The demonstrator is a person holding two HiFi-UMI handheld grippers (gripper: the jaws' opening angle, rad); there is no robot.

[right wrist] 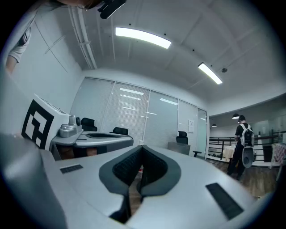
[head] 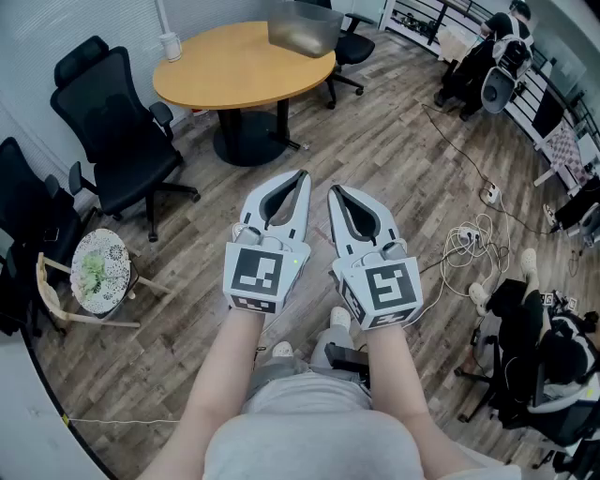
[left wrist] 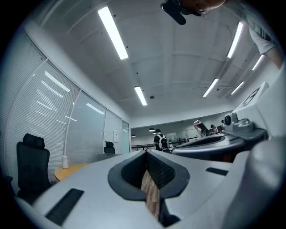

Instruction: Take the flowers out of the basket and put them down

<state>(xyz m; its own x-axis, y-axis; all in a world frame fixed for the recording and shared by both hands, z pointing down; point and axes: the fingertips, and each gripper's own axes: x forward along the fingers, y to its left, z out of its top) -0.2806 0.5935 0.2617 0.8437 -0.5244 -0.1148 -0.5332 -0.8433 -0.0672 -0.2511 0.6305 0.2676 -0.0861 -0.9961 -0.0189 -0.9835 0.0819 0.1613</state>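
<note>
In the head view my left gripper (head: 302,174) and right gripper (head: 333,190) are held side by side at mid-height over the wooden floor, both shut with nothing between the jaws. The left gripper view shows its jaws (left wrist: 145,152) closed on nothing, with the right gripper (left wrist: 210,143) beside it. The right gripper's own tip (right wrist: 142,146) is closed too. Far to the left, a round white patterned basket (head: 98,272) with green stems or flowers in it rests on a small wooden stand. Both grippers are well away from it.
A round wooden table (head: 234,66) stands ahead with a grey bin (head: 302,26) and a white cup (head: 170,44) on it. Black office chairs (head: 117,131) stand left. Cables (head: 469,239) lie on the floor right, near a seated person (head: 553,366).
</note>
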